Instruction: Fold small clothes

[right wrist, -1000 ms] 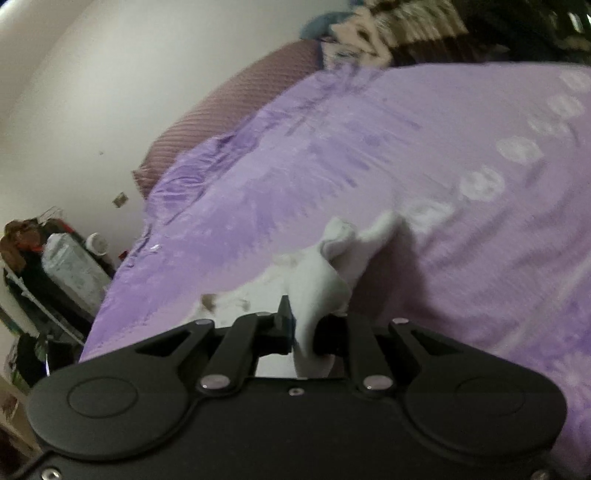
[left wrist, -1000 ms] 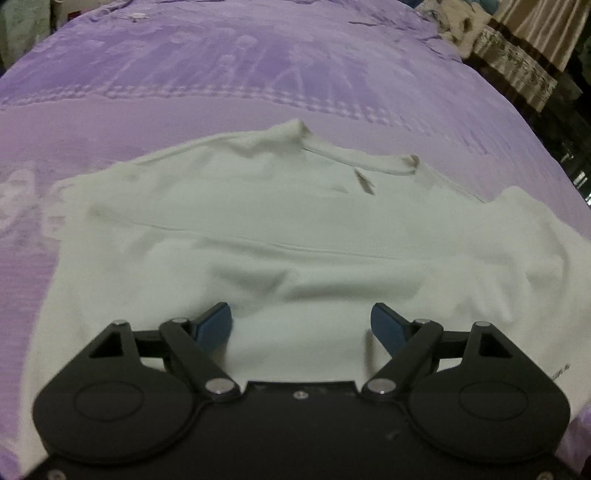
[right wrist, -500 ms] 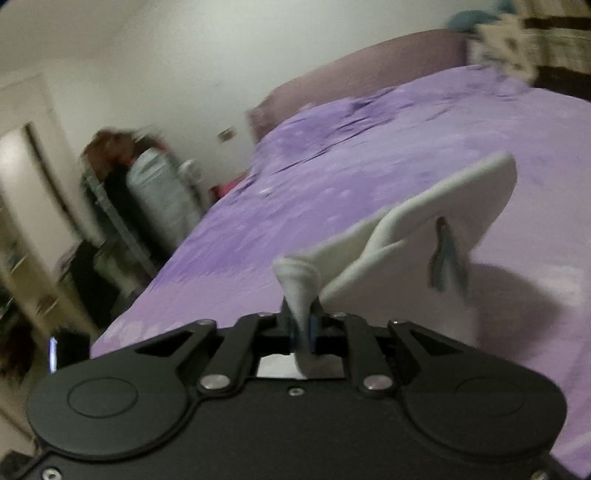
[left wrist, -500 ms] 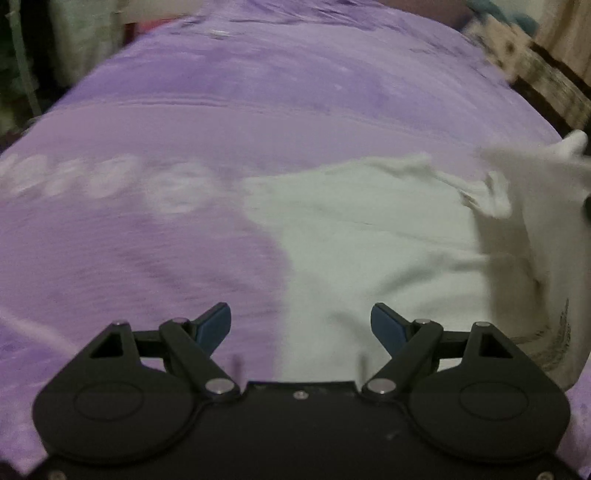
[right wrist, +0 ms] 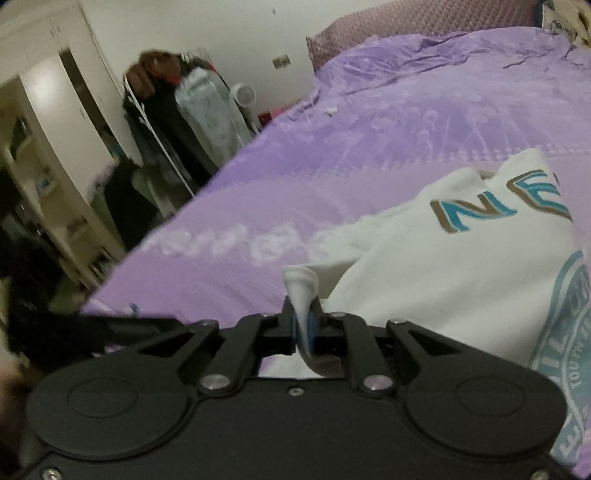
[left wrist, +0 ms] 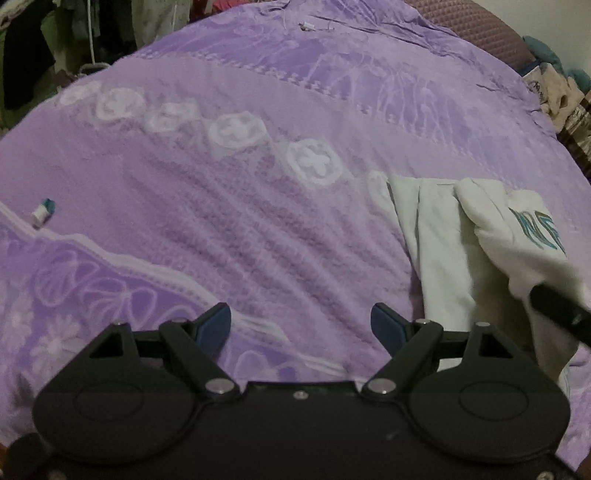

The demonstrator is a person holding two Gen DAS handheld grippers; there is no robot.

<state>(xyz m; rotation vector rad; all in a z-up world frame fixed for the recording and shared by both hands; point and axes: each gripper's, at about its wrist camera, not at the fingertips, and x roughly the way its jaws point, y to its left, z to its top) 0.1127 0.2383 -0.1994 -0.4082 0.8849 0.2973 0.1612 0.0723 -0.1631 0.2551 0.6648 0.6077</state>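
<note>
2 wrist fisheyes, low over bedspread (left wrist: 258,221), sharing white shirt (right wrist: 443,288)

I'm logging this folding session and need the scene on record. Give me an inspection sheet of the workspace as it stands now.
Surface: purple patterned bedspread, rumpled near the headboard.
Job's things: white printed T-shirt, part folded over, teal lettering up.
Clutter: small white-and-teal object on the bedspread.
Grippers: left tongs open and empty over the bedspread; right tongs shut on a pinch of T-shirt.
Cables: thin white cord with plug near the headboard.
Surroundings: clothes rack, wardrobe, small fan.
</note>
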